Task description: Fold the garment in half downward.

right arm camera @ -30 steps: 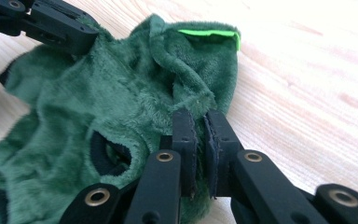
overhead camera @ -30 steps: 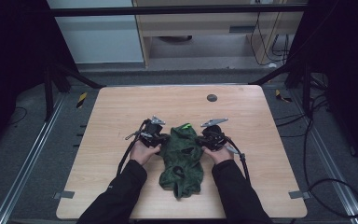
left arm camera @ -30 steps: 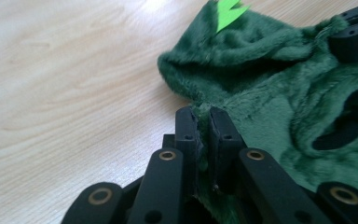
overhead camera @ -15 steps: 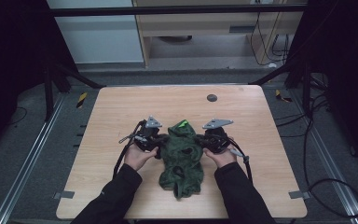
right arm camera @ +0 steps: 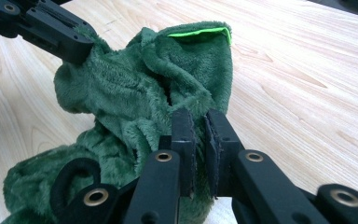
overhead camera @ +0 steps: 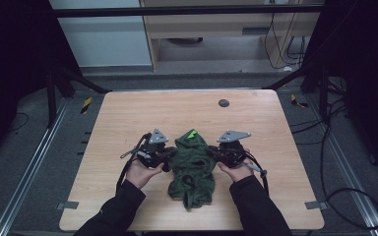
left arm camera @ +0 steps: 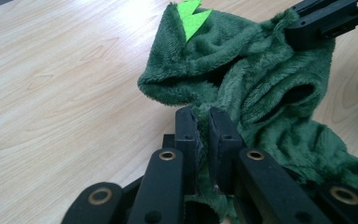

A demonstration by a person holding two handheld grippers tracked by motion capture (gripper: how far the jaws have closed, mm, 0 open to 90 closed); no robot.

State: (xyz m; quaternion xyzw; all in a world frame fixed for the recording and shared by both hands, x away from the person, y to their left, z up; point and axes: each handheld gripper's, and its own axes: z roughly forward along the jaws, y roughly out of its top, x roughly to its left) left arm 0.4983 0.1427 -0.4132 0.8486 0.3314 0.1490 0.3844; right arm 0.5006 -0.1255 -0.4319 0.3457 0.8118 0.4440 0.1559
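A dark green fleece garment (overhead camera: 193, 169) with a hood and a bright green spike (overhead camera: 192, 133) lies bunched on the wooden table (overhead camera: 128, 113). My left gripper (overhead camera: 166, 160) is shut on its left edge, with fleece (left arm camera: 261, 88) pinched between the jaws (left arm camera: 204, 135). My right gripper (overhead camera: 214, 156) is shut on the right edge, fabric (right arm camera: 135, 93) caught between its jaws (right arm camera: 200, 140). The hood stands slightly raised between the two grippers, and the other gripper's jaw tip shows at the fleece's far edge in each gripper view.
A small dark round disc (overhead camera: 223, 103) lies near the table's far edge. Cables (overhead camera: 123, 172) trail from both grippers. Metal frame rails (overhead camera: 39, 157) run along both sides of the table, and black posts stand at the far corners.
Both grippers have shifted a little toward me and downward with the garment, and the hood end is pulled up slightly between them.
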